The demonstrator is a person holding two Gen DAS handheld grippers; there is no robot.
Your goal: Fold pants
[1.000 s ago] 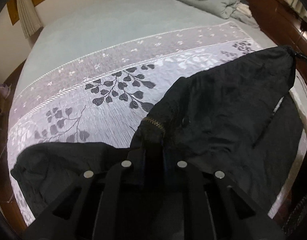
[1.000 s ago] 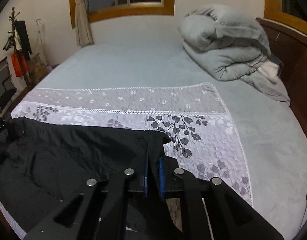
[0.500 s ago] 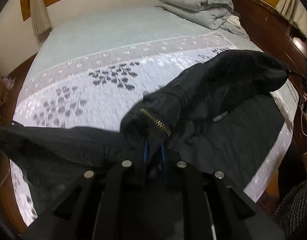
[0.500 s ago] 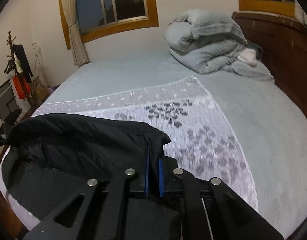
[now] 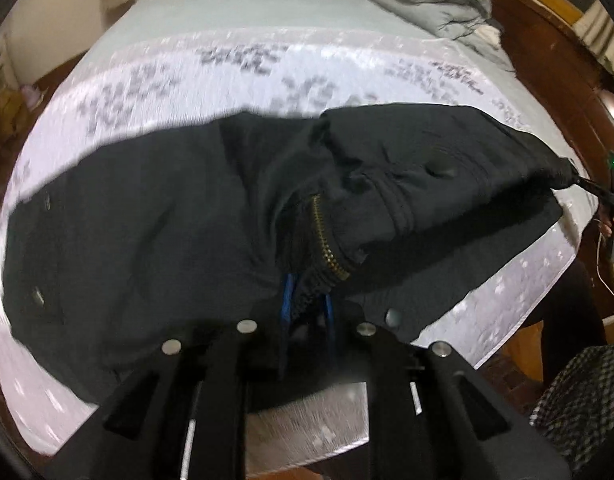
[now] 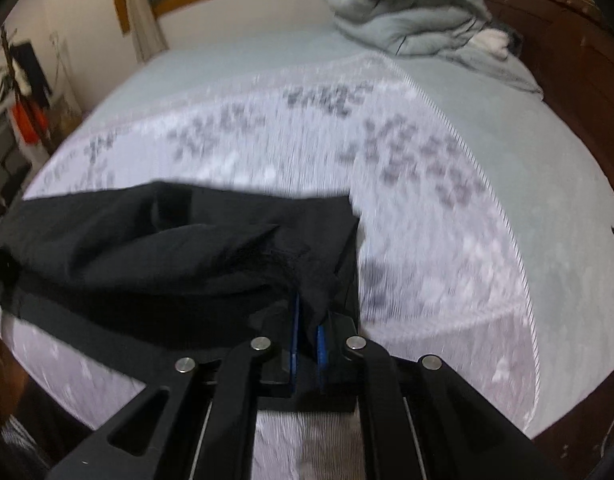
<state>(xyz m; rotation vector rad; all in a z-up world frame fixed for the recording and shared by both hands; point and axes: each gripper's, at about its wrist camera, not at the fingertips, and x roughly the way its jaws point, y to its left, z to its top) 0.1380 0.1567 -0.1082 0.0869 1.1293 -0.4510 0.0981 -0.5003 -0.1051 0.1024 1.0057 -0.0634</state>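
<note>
The black pants (image 5: 155,216) hang over the white patterned bed runner (image 5: 155,84), lifted off the bed. My left gripper (image 5: 307,300) is shut on the pants at the fly, beside the brass zipper (image 5: 327,240). My right gripper (image 6: 307,336) is shut on a corner of the pants' edge (image 6: 211,252); the cloth stretches away to the left. In the left wrist view the right gripper (image 5: 603,196) shows at the far right, holding the pants' other end taut. Both views are blurred by motion.
A grey-green sheet (image 6: 527,152) covers the bed. A folded grey duvet (image 6: 407,16) lies at the head by the dark wooden headboard (image 6: 567,40). A window and curtain (image 6: 143,12) are on the far wall. The bed's near edge (image 5: 507,344) drops to a wooden floor.
Both grippers have lifted the pants and swung them across the runner. The fabric has turned over, so the zipper now points down towards my left gripper.
</note>
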